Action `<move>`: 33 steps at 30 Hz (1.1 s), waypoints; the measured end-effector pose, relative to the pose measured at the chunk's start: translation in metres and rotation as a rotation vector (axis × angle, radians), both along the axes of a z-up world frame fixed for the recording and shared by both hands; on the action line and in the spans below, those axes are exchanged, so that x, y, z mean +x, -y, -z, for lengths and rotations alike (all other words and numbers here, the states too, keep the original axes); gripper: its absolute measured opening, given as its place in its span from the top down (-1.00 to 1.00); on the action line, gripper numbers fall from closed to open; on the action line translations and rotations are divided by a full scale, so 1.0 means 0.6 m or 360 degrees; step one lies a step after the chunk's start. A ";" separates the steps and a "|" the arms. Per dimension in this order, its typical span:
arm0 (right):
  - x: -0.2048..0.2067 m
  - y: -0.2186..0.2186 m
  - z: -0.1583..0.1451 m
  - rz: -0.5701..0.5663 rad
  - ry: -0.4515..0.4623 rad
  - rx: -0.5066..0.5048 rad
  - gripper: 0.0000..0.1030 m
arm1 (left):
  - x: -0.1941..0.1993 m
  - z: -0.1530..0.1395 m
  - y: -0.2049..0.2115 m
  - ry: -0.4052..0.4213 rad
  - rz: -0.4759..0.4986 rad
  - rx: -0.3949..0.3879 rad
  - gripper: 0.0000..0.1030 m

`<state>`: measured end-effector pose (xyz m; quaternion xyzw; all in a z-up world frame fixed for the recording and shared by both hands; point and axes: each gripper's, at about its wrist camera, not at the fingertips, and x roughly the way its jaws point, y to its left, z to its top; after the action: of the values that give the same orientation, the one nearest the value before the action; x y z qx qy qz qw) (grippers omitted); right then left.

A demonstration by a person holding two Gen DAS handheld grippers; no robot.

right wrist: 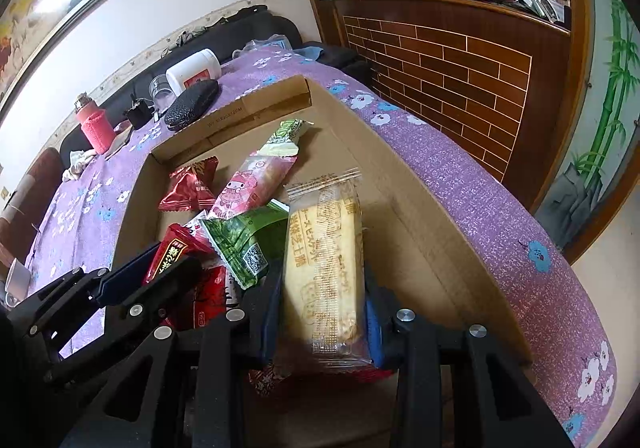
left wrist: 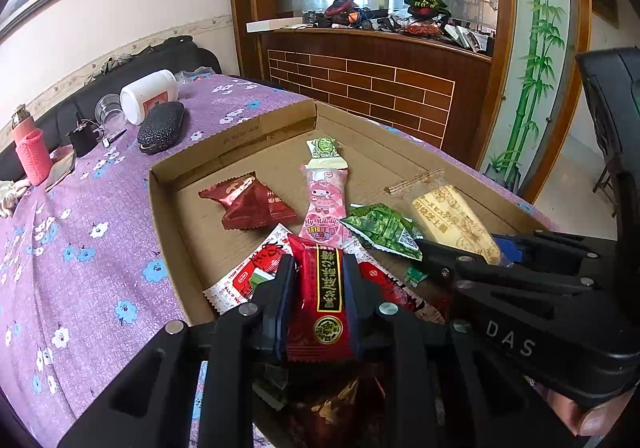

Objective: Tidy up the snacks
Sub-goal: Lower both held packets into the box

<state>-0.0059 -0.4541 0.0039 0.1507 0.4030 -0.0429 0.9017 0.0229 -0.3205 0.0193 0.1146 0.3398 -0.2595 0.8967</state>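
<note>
Snacks gathered in shallow cardboard box (left wrist: 168, 216). Dark red rectangular packet (left wrist: 322, 300) pinched by left gripper (left wrist: 318, 288); clear-wrapped pale yellow biscuit bar (right wrist: 326, 268) clamped by right gripper (right wrist: 322, 312), probably for sorting.

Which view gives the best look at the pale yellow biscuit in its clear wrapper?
The right wrist view: the pale yellow biscuit fills the centre, wrapper print readable. The left wrist view shows it off to the side, its near end hidden behind the right gripper.
</note>
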 end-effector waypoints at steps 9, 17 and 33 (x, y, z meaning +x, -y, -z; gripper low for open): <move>0.000 0.000 0.000 0.0000 0.0000 0.0000 0.25 | 0.000 0.000 0.000 -0.0001 0.0000 -0.0002 0.56; -0.001 0.001 0.001 0.0001 0.0000 -0.0001 0.26 | -0.004 0.000 0.000 -0.0002 0.0000 -0.0004 0.56; -0.006 0.003 0.000 0.0051 -0.0001 -0.0028 0.25 | -0.002 -0.012 -0.023 0.0009 -0.0086 -0.0127 -0.16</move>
<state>-0.0093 -0.4560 0.0041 0.1493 0.4005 -0.0608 0.9020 0.0215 -0.3069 0.0263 0.0701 0.3296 -0.2482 0.9082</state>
